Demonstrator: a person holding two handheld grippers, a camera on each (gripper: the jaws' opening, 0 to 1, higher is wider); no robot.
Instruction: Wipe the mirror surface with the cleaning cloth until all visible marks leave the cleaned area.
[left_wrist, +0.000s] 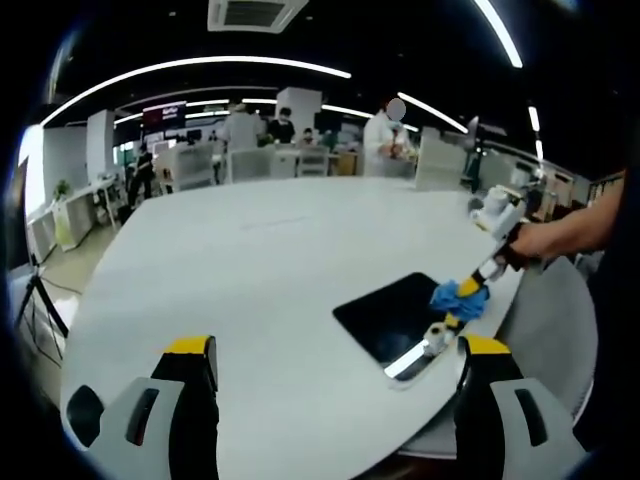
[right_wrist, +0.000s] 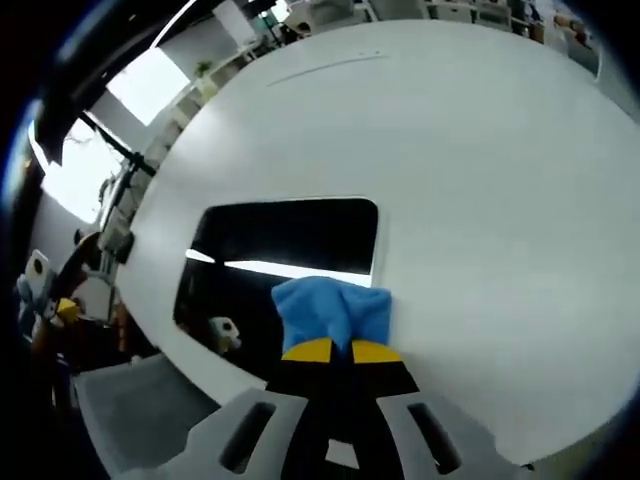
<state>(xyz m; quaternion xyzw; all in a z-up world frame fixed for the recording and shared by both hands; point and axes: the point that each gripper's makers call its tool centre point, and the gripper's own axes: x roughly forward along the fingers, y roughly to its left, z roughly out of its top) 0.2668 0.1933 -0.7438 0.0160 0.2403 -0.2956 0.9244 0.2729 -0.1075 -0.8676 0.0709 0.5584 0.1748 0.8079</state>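
A dark rectangular mirror (left_wrist: 392, 317) lies flat on the white table (left_wrist: 260, 290), near its right edge. My right gripper (left_wrist: 466, 296) is shut on a blue cleaning cloth (left_wrist: 458, 297) and presses it onto the mirror's near corner. In the right gripper view the cloth (right_wrist: 330, 312) bunches just beyond the yellow-tipped jaws, on the mirror (right_wrist: 285, 250), which reflects ceiling light strips. My left gripper (left_wrist: 335, 350) stands open above the table, to the left of the mirror, with nothing between its jaws.
A person's hand (left_wrist: 535, 240) and sleeve hold the right gripper at the table's right edge. A grey chair (right_wrist: 130, 405) stands below the table edge. Desks, chairs and several people fill the office beyond the table (right_wrist: 500, 150).
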